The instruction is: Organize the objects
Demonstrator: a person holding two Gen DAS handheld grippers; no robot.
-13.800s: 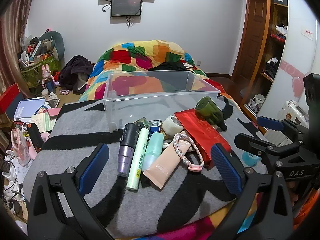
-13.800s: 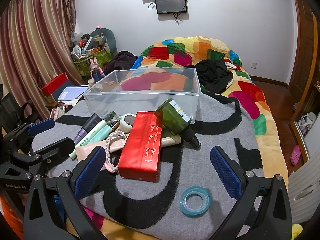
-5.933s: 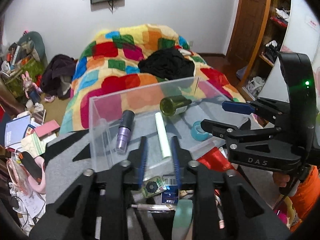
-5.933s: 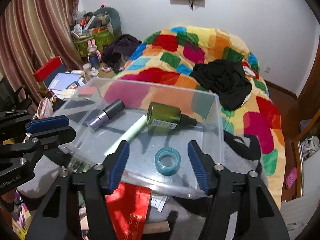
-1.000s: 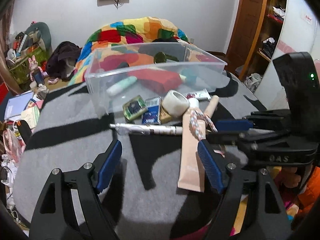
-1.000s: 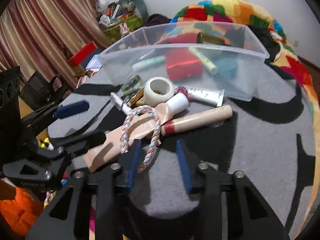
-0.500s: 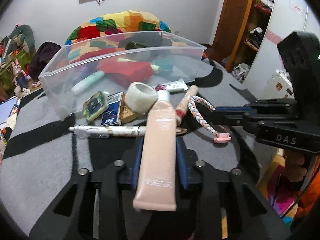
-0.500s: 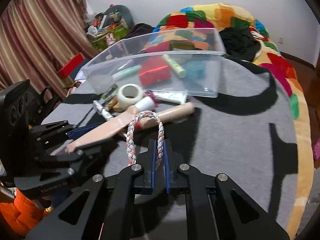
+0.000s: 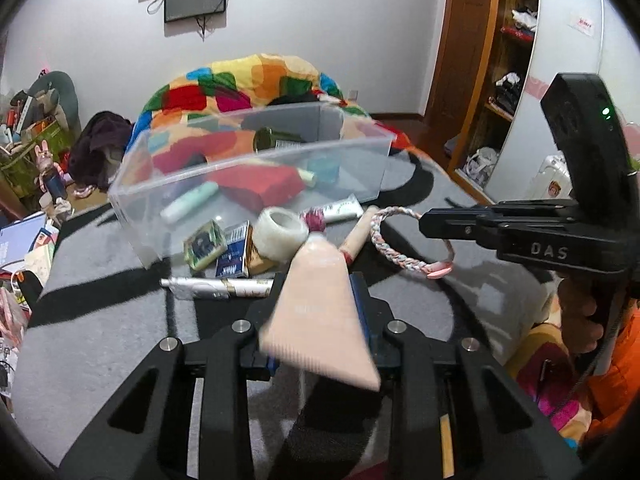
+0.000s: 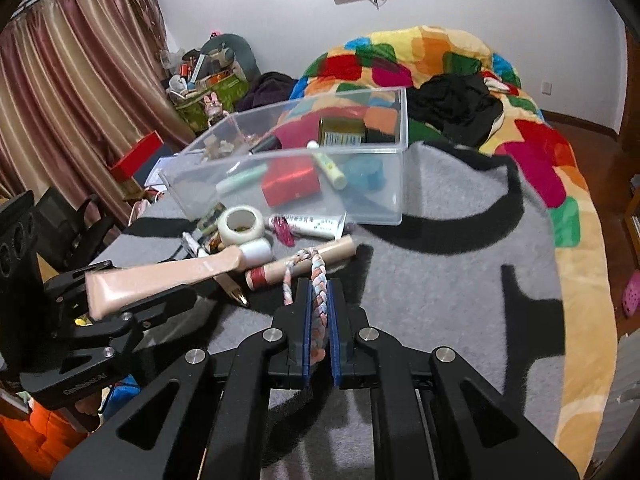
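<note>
My left gripper (image 9: 318, 290) is shut on the flat end of a peach cosmetic tube (image 9: 316, 276), held tilted above the grey blanket (image 9: 100, 320). From the right wrist view the same tube (image 10: 172, 274) sticks out of the left gripper (image 10: 148, 286) toward the loose pile. My right gripper (image 10: 318, 285) is shut on a pink, white and blue braided bracelet (image 10: 308, 258). In the left wrist view the bracelet (image 9: 400, 258) hangs from the right gripper (image 9: 426, 222). Behind the pile the clear plastic bin (image 10: 280, 152) holds a red pouch, a green bottle, tubes and a blue tape ring.
Loose on the blanket before the bin (image 9: 256, 156) lie a white tape roll (image 10: 240, 222), a tan tube (image 10: 308, 260), a white tube with a pink cap (image 10: 316, 224), a silver pen (image 9: 216, 288) and small boxes (image 9: 206, 244). A colourful quilt (image 10: 532, 152) lies beyond.
Both grippers closed, the left on the peach tube and the right on the bracelet. Both have since risen, lifting tube and bracelet off the blanket.
</note>
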